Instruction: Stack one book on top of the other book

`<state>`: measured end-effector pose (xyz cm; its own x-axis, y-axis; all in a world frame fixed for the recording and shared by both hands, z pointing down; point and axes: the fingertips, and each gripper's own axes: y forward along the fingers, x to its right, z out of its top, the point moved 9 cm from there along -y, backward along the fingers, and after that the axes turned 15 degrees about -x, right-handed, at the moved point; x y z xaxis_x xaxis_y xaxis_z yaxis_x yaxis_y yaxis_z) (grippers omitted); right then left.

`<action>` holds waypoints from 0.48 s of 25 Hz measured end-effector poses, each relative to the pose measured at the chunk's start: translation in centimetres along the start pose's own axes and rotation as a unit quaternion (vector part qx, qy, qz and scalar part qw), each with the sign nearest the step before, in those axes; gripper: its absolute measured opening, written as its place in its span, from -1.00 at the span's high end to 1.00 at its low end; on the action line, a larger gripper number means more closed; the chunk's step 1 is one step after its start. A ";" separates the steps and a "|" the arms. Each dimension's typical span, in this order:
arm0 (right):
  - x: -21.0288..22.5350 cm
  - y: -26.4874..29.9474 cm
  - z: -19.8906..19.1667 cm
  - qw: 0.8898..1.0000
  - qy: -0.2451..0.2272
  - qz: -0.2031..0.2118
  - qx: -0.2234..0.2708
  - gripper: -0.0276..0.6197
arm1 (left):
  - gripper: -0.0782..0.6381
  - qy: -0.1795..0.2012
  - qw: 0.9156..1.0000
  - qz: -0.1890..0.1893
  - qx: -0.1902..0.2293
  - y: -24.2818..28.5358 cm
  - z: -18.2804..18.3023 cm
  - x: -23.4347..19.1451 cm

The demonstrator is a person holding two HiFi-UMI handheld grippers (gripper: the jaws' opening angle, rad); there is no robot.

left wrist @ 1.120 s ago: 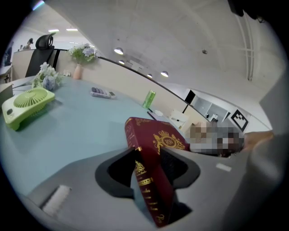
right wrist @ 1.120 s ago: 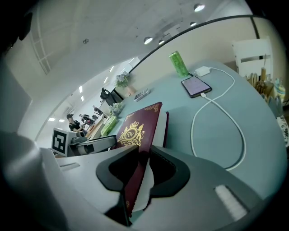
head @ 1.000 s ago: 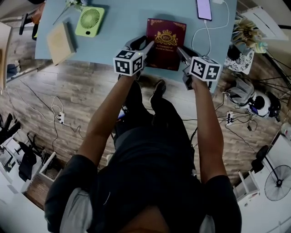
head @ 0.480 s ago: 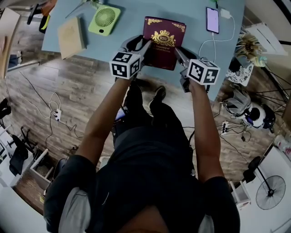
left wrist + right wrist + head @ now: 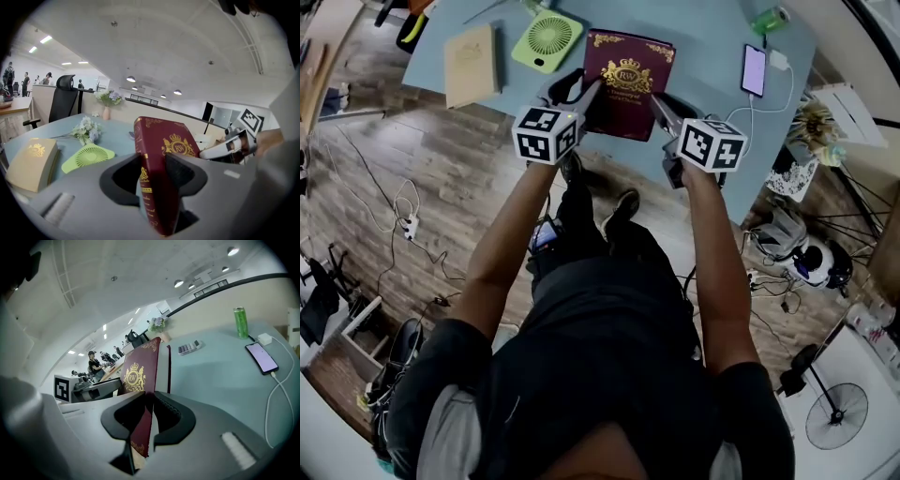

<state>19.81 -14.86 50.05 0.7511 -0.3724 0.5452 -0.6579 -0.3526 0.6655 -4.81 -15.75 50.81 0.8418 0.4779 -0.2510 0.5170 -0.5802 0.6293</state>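
A maroon book (image 5: 628,80) with a gold crest is held between my two grippers over the blue table (image 5: 703,56). My left gripper (image 5: 586,94) is shut on its spine edge (image 5: 159,187). On the opposite edge, my right gripper (image 5: 661,105) is shut on the cover and pages (image 5: 140,427). A tan book (image 5: 472,64) lies flat at the table's left end, apart from both grippers. It also shows low on the left in the left gripper view as the tan book (image 5: 30,161).
A green fan (image 5: 547,42) lies between the tan book and the maroon one. A phone (image 5: 754,70) on a white cable and a green can (image 5: 766,19) sit at the table's right end. Flowers (image 5: 86,130) lie behind the fan. Cables cross the wooden floor (image 5: 412,225).
Both grippers have carried the maroon book leftward, nearer the fan and the tan book. Their grip has not changed.
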 end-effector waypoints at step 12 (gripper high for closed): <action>-7.5 4.7 4.9 0.998 -0.054 0.032 -0.009 0.73 | 0.18 -0.022 0.997 0.051 0.047 -6.7 1.2 -6.9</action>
<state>10.76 -17.91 46.61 0.6964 -0.4847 0.5293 -0.7027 -0.3104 0.6402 -13.90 -15.98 47.45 0.8954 0.3850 -0.2238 0.4395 -0.6838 0.5825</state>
